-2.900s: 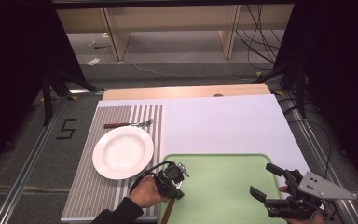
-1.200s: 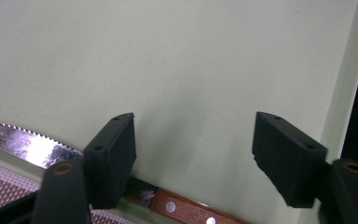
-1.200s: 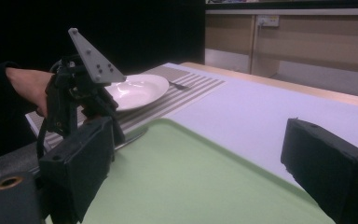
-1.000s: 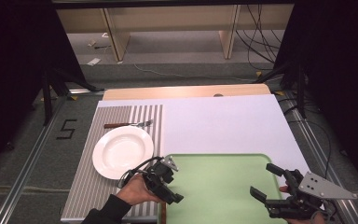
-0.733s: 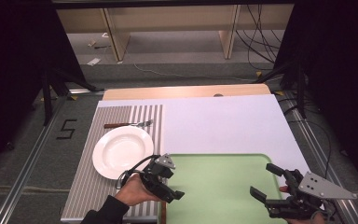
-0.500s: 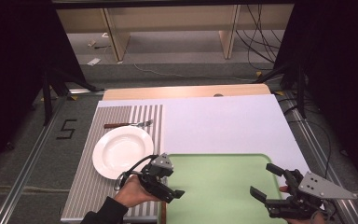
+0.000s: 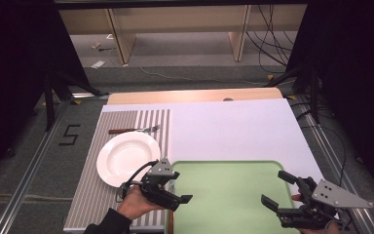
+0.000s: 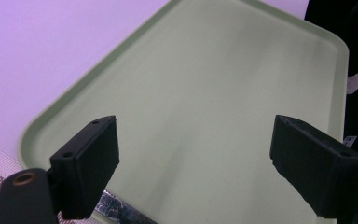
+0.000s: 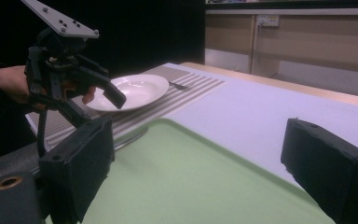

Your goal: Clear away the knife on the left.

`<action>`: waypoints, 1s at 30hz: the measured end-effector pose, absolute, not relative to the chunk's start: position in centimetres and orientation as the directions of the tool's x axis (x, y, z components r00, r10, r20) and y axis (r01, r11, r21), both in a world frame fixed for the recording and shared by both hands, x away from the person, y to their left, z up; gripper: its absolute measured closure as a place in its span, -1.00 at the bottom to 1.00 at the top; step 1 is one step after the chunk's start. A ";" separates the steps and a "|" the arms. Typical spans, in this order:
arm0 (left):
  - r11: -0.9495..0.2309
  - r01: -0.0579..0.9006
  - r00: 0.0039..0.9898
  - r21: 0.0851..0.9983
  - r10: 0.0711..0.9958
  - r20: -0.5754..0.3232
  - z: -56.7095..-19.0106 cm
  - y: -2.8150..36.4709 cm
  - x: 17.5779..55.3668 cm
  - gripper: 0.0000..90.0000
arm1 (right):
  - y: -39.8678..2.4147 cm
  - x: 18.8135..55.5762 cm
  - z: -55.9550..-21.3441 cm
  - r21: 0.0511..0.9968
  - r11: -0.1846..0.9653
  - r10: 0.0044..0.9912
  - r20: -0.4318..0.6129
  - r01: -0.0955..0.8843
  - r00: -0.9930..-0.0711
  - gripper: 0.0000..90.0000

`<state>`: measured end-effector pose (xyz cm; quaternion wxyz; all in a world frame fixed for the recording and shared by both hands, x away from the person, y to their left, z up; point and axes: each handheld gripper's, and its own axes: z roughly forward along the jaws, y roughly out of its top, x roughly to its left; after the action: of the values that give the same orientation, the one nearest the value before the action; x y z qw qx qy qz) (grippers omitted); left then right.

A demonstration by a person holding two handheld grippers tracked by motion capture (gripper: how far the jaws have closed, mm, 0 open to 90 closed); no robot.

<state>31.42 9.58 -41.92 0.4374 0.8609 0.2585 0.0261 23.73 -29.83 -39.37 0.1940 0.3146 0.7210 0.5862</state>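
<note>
Two handheld grippers hover over a green tray (image 7: 224, 195), both with jaws apart and empty. Left gripper (image 7: 177, 194) sits at the tray's left edge, right gripper (image 7: 276, 191) at its right. White plate (image 7: 128, 157) rests on a striped mat (image 7: 90, 195).

Both claws black, two blocky rectangular jaws each. Left claw (image 7: 175, 194): grey three-cornered plate on top, black cable looping off it, dark sleeve (image 7: 108, 223) behind the hand (image 7: 135, 202). Right claw (image 7: 278, 190): larger grey plate (small screw holes), black frame. Jaw pads (image 8: 91, 164) show small round holes.
</note>
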 end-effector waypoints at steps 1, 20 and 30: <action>-0.479 0.418 0.866 0.772 0.468 -0.178 -41.9 9.7 31.3 -0.66 | -29.8 23.7 -39.4 0.967 0.115 0.681 0.089 0.226 -0.727 -0.77; -0.347 0.377 0.838 0.859 0.523 -0.157 -41.4 11.7 30.4 -0.66 | -29.8 23.7 -39.4 0.967 0.115 0.681 0.089 0.227 -0.726 -0.77; -0.325 0.360 0.829 0.875 0.541 -0.140 -41.5 12.3 29.6 -0.66 | -29.8 23.7 -39.4 0.967 0.114 0.682 0.090 0.227 -0.726 -0.77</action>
<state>29.63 12.30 -41.52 0.5100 0.8089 0.2785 0.0890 23.71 -29.84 -39.36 0.1939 0.3151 0.7207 0.5863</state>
